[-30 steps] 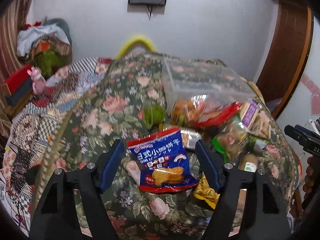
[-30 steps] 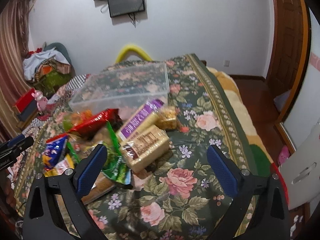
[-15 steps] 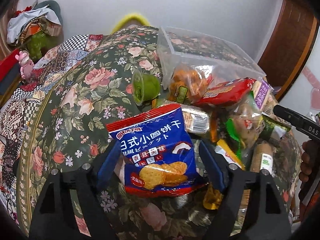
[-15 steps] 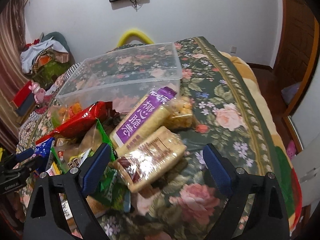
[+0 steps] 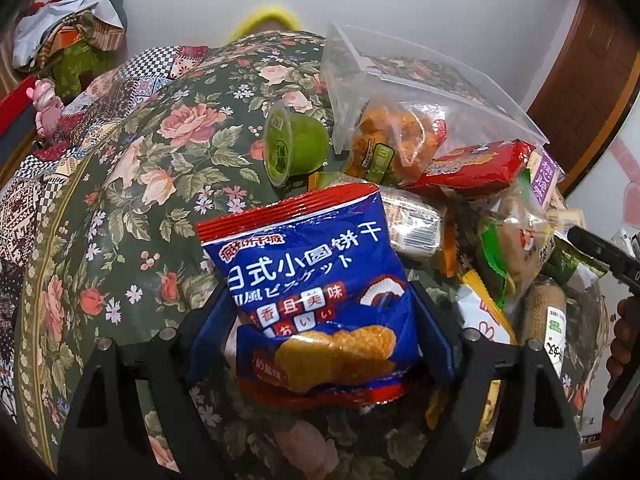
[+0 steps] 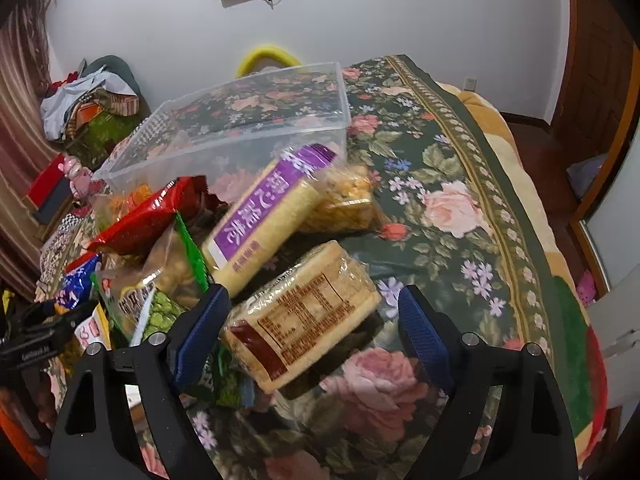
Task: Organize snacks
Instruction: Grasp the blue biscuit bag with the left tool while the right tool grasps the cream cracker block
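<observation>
A pile of snacks lies on a floral bedspread beside a clear plastic bin (image 6: pixel 256 120). In the left wrist view my left gripper (image 5: pixel 320 332) is open, its blue pads on either side of a blue biscuit bag (image 5: pixel 316 292) that lies between them. In the right wrist view my right gripper (image 6: pixel 312 332) is open around a tan wrapped cracker pack (image 6: pixel 300 308), with a gap on the right side. A purple-labelled rice cracker pack (image 6: pixel 264 216) lies just beyond it. The bin also shows in the left wrist view (image 5: pixel 420 76).
A green jelly cup (image 5: pixel 296 144), an orange snack bag (image 5: pixel 396 140) and a red packet (image 5: pixel 472 164) lie near the bin. Green bags (image 6: pixel 160 280) sit left of the right gripper. The bed edge (image 6: pixel 540 240) drops off at the right. A clothes heap (image 6: pixel 88 104) lies at the back left.
Both grippers have moved forward and down. The blue bag now sits deep between the left pads, and the tan pack now lies between the right pads. Both jaws look slightly narrower.
</observation>
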Demonstrator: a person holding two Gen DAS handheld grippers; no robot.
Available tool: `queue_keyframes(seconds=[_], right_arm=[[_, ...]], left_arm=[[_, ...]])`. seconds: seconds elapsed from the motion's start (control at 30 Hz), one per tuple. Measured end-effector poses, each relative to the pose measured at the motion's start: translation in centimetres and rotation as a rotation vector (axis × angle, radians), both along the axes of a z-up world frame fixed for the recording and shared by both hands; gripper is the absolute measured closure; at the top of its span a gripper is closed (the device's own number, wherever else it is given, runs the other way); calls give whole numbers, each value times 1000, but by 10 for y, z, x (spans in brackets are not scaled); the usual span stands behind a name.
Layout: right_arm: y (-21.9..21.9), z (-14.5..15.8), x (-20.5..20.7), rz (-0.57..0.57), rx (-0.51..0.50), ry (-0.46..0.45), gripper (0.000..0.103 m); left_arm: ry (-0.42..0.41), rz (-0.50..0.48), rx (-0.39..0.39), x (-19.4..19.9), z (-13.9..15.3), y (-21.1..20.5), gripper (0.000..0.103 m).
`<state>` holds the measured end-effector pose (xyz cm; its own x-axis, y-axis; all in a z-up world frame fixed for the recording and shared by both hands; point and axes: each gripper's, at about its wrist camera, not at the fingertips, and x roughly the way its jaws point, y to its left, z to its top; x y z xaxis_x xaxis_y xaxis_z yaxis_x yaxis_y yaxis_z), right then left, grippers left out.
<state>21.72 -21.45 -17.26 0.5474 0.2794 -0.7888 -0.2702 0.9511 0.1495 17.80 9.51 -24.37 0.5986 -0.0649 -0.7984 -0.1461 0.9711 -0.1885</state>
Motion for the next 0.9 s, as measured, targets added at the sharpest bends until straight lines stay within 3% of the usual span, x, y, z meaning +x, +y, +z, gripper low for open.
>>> queue_keyframes(seconds=[0.1,0.27,0.37,0.53,0.9], right_arm=[[-3,-8,3,-21,27,31,23],[-10,-12,9,-43,86,73,23],[-8,-16,12,-52,105,97,18],[6,-20,16,-37,53,96,10],[-8,-19,14,6,40,100,12]], left_arm=[[2,7,-5,3,-2,1,19],[0,17,19,5,-4,-1,29],[-3,21,41,6,-4,-3,31],[-14,20,58,4,-4,-4,35],[-66,42,117,-11,18,-3,39]])
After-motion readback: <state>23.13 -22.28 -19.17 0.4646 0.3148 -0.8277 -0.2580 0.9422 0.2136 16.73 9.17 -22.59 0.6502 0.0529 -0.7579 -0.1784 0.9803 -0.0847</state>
